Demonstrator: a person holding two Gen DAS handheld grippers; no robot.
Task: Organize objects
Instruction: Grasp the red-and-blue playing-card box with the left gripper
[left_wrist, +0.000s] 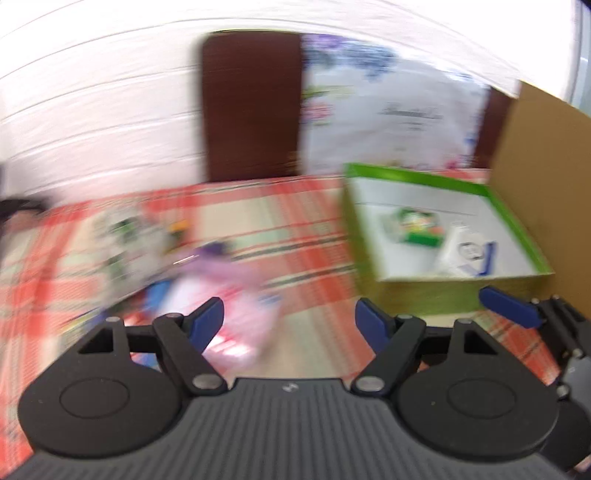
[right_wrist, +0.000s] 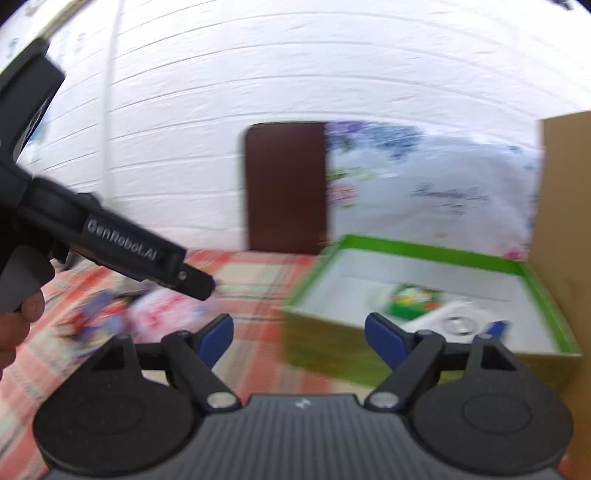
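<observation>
A green-rimmed open box (left_wrist: 439, 299) sits on the red plaid cloth at the right; it holds a green packet (left_wrist: 417, 227) and a white tube (left_wrist: 461, 254). A pink and white pouch (left_wrist: 229, 306) lies in a blurred pile of small items (left_wrist: 122, 236) on the left. My left gripper (left_wrist: 290, 319) is open and empty, above the cloth between the pouch and the box. My right gripper (right_wrist: 299, 332) is open and empty, near the box's (right_wrist: 325, 347) front left corner. The left gripper's body (right_wrist: 110, 240) shows at the left of the right wrist view.
A brown chair back (left_wrist: 251, 107) and a floral white sheet (left_wrist: 391, 114) stand behind the table. A cardboard panel (left_wrist: 546, 177) rises at the right, beside the box. A white brick wall (right_wrist: 258, 74) is behind. The right gripper's blue fingertip (left_wrist: 509, 306) shows at the left view's right edge.
</observation>
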